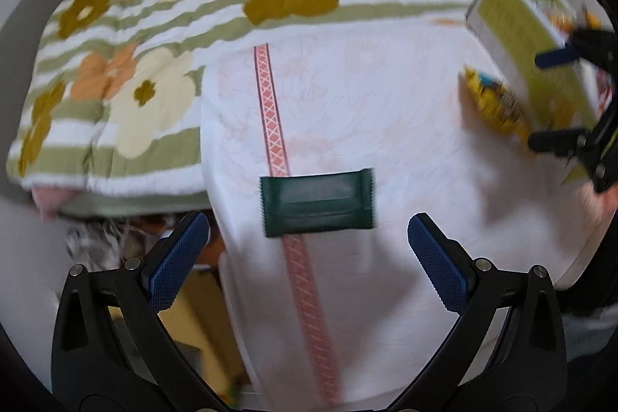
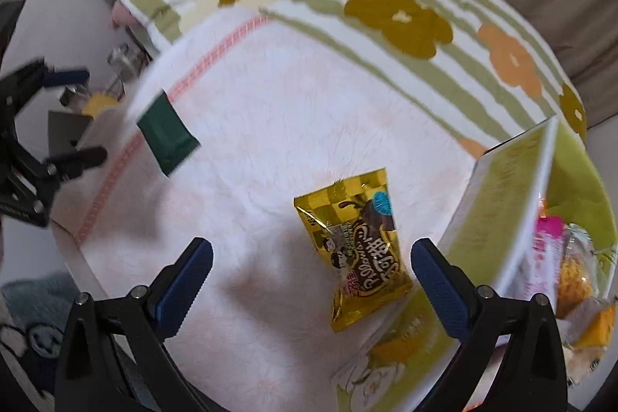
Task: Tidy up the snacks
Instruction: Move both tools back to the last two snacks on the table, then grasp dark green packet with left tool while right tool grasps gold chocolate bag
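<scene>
A dark green snack packet (image 1: 318,202) lies flat on the white cloth (image 1: 367,111), just ahead of my open, empty left gripper (image 1: 309,230). It also shows at the left of the right wrist view (image 2: 167,134). A gold snack bag (image 2: 357,250) lies on the cloth between the fingers of my open, empty right gripper (image 2: 312,259), nearer the right finger. A yellow-green box (image 2: 513,203) stands open at the right with several snacks inside. In the left wrist view the gold bag (image 1: 494,103) and box (image 1: 529,37) sit at the far right by the right gripper (image 1: 556,99).
A striped flowered blanket (image 1: 154,37) covers the far side of the surface (image 2: 386,6). The cloth's left edge drops to clutter and yellow items (image 1: 193,327) below. The left gripper (image 2: 73,114) shows at the left edge of the right wrist view.
</scene>
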Motion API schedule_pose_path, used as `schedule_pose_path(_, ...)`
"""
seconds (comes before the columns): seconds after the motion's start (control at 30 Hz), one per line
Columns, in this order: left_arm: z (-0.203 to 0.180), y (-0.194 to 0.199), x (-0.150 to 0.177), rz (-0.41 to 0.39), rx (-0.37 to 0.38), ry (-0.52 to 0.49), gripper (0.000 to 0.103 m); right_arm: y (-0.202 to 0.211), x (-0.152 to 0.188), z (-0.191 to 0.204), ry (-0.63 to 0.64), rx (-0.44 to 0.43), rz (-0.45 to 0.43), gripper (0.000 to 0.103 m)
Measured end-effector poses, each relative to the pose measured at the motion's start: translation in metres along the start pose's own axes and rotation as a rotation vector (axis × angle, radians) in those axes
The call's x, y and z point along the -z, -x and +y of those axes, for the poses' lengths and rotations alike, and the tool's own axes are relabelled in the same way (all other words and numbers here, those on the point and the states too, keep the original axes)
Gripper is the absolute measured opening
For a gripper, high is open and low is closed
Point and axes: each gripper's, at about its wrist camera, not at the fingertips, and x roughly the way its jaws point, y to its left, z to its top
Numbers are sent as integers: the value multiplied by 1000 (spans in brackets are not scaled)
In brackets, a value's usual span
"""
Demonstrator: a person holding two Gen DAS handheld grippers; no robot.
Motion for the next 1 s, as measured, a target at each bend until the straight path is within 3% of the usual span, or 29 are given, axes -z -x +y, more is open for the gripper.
schedule_pose_path(0.3,-8,-61,-20,75,41,-382,102,-38,0,-2,-12,-6,112,102)
schedule_pose_path(0.43,-20,-79,-17,100,62,-482,102,-48,-2,-3,-6,-9,146,102)
schedule_pose_path(0.77,-33,-92,0,208,154,-479,102,-61,-8,-9,18,-70,188,102)
schedule_pose_path(1.0,-31,-93,-5,207,139,-453,97,-64,-10,-7,108,-48,232,102)
